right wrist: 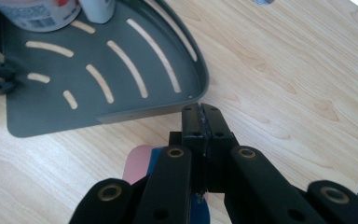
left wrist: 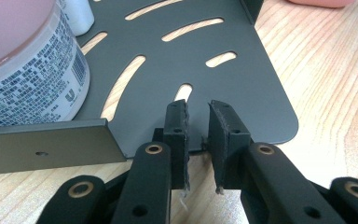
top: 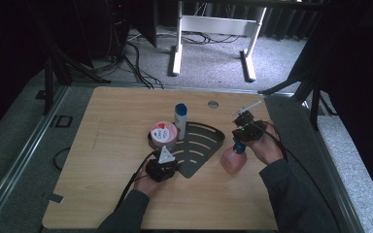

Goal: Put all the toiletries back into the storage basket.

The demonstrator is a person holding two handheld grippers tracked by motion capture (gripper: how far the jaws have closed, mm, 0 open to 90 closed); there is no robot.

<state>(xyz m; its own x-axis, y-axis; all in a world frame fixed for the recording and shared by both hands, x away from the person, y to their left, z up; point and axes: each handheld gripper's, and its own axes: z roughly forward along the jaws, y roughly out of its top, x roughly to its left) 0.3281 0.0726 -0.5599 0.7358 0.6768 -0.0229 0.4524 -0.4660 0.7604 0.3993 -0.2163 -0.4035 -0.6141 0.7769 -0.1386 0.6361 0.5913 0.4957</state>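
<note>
- Black jaws of my left gripper (left wrist: 196, 135) stand a narrow gap apart, holding nothing, at the near edge of the dark slotted corner shelf (left wrist: 205, 65).
- My right gripper (right wrist: 200, 119) has its jaws pressed together, just off the shelf's low side wall; a pink bottle (top: 233, 159) with a blue top sits under it, but whether the jaws pinch it I cannot tell.
- On the shelf stand a pink-lidded tub (top: 163, 132) and a white tube with a blue cap (top: 180, 120).
- Judgement: steady the shelf with the left, lift the bottle upright, clear the wall, and set it on bare slots.
</note>
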